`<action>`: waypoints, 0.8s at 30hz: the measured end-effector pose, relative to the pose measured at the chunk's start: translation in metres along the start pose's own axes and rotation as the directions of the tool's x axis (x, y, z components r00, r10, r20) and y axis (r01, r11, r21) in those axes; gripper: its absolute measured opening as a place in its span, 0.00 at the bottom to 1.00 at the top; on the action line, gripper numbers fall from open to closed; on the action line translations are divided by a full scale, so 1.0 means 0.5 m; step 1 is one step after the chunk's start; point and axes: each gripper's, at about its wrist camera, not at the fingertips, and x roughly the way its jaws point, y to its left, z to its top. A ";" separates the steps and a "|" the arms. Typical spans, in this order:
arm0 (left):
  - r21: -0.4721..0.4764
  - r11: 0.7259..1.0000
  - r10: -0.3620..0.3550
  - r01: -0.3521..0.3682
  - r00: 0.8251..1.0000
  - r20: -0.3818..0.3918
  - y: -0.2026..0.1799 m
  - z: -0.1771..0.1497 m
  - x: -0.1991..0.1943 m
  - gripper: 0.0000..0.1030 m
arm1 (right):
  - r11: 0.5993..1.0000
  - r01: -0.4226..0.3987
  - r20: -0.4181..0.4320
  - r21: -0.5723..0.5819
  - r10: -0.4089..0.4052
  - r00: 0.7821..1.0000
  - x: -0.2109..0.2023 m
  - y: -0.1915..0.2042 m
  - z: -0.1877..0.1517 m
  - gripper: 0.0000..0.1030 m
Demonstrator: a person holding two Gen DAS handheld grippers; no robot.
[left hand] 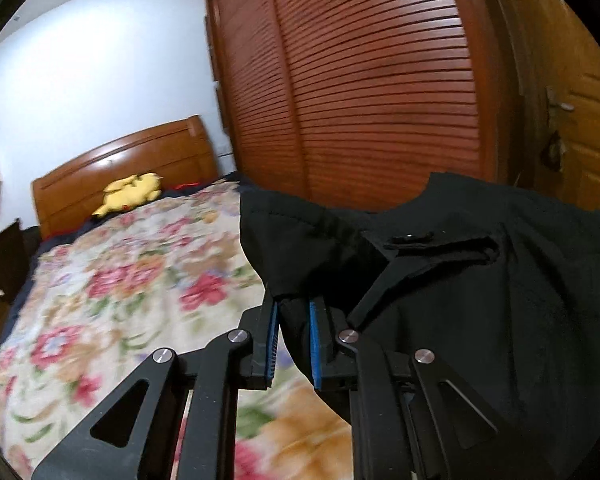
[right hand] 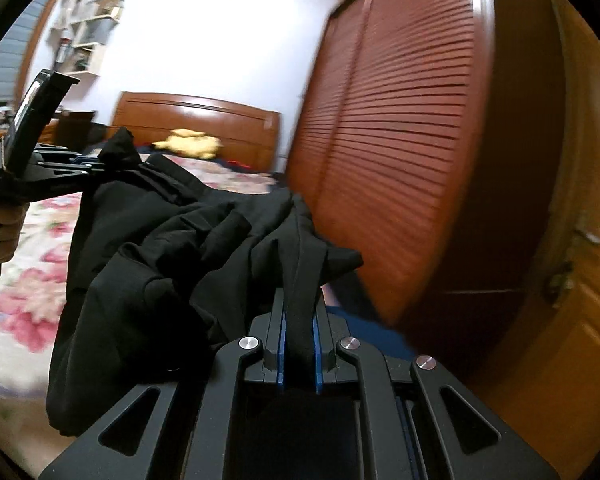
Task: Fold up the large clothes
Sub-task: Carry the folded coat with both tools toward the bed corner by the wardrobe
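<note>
A large black garment [left hand: 480,280] hangs in the air between my two grippers, above the bed. My left gripper [left hand: 294,312] is shut on one edge of it, with cloth between the blue pads. In the right wrist view my right gripper [right hand: 299,320] is shut on another bunched edge of the garment [right hand: 172,256], which sags to the left toward the left gripper [right hand: 94,168]. That gripper is held by a hand at the far left.
The bed with a floral cover [left hand: 112,292] lies below and to the left. A yellow plush toy [left hand: 130,192] lies by the wooden headboard [left hand: 120,164]. A louvred wooden wardrobe [left hand: 360,80] stands close ahead, and a wooden door [left hand: 588,128] at the right.
</note>
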 end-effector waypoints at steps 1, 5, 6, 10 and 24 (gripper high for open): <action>0.001 1.000 -0.015 0.015 1.000 0.003 -0.023 0.010 0.013 0.13 | 1.000 0.027 -0.007 -0.001 -0.027 1.000 -0.002 -0.021 -0.001 0.09; 0.007 0.995 -0.104 0.104 0.995 0.004 -0.135 0.053 0.061 0.14 | 0.993 0.116 -0.044 0.005 -0.116 0.992 -0.015 -0.094 -0.021 0.09; 0.012 0.993 -0.119 0.119 0.993 0.004 -0.155 0.058 0.067 0.14 | 0.991 0.135 -0.056 0.007 -0.134 0.989 -0.018 -0.108 -0.028 0.09; 0.027 0.987 -0.156 0.156 0.988 -0.018 -0.232 0.056 0.103 0.14 | 0.981 0.187 -0.115 0.052 -0.180 0.977 -0.031 -0.173 -0.067 0.09; 0.048 0.962 -0.257 0.269 0.951 -0.171 -0.230 -0.072 0.081 0.74 | 0.950 0.197 -0.241 0.244 -0.137 0.961 -0.033 -0.206 -0.133 0.21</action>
